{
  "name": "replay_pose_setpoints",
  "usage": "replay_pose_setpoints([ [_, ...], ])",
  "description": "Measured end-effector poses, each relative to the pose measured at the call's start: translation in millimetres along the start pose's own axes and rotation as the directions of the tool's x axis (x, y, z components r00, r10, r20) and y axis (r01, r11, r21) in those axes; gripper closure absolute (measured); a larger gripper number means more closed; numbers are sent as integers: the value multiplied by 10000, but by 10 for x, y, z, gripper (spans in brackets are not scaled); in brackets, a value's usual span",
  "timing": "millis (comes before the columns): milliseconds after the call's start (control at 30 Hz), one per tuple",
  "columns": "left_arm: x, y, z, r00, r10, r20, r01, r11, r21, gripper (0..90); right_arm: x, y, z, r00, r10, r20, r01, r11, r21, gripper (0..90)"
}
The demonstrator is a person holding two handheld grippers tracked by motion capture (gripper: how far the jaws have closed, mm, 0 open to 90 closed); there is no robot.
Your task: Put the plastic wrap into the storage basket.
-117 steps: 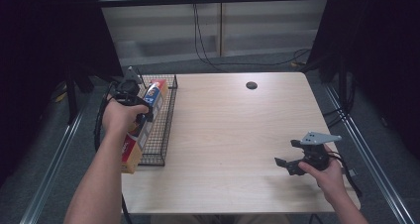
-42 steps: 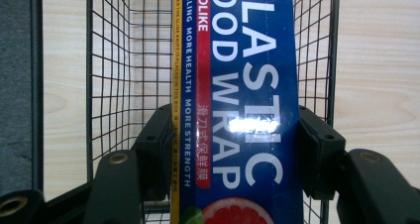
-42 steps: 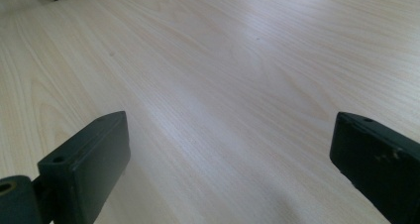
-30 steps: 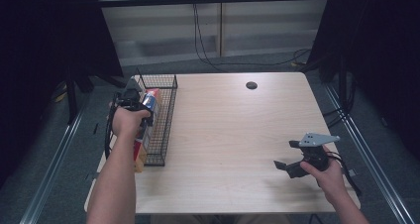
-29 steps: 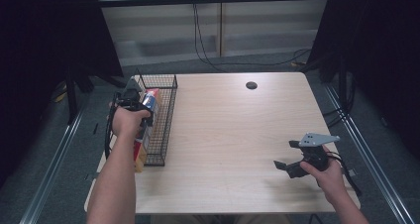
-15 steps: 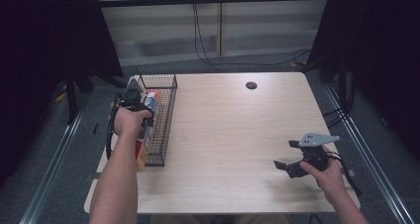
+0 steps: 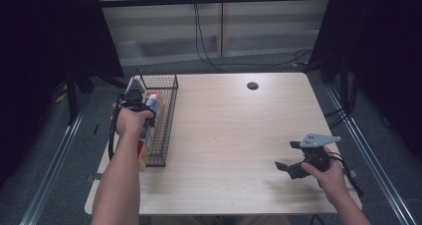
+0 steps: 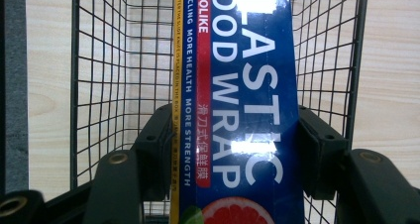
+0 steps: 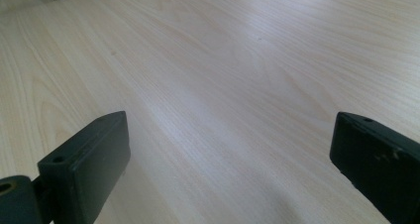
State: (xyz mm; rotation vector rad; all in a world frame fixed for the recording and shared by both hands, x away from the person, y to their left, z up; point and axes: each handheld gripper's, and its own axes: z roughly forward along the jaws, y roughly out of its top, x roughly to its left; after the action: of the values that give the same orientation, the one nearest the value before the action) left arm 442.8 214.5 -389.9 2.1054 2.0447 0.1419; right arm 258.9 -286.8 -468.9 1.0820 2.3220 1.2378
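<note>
1. High view: a pale wooden table [image 7: 234, 135] in a dark curtained room. I have the left gripper [image 7: 135, 101] over the wire basket [image 7: 166, 120] at the table's left edge; my right gripper [image 7: 298, 164] idles near the right front corner.
2. Left gripper view: my jaws are clamped on the plastic wrap box [image 8: 237, 110], inside the basket. I judge the placing nearly done; release remains.
3. Right gripper view: jaws wide apart, bare wood between.
</note>
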Motion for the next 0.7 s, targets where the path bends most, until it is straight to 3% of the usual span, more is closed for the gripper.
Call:
replay_pose_setpoints([
  [700,-18,14,44,10000,-67,-26,68,10000,46,422,2,5,11,10000,-9,-43,9,10000,-27,19],
])
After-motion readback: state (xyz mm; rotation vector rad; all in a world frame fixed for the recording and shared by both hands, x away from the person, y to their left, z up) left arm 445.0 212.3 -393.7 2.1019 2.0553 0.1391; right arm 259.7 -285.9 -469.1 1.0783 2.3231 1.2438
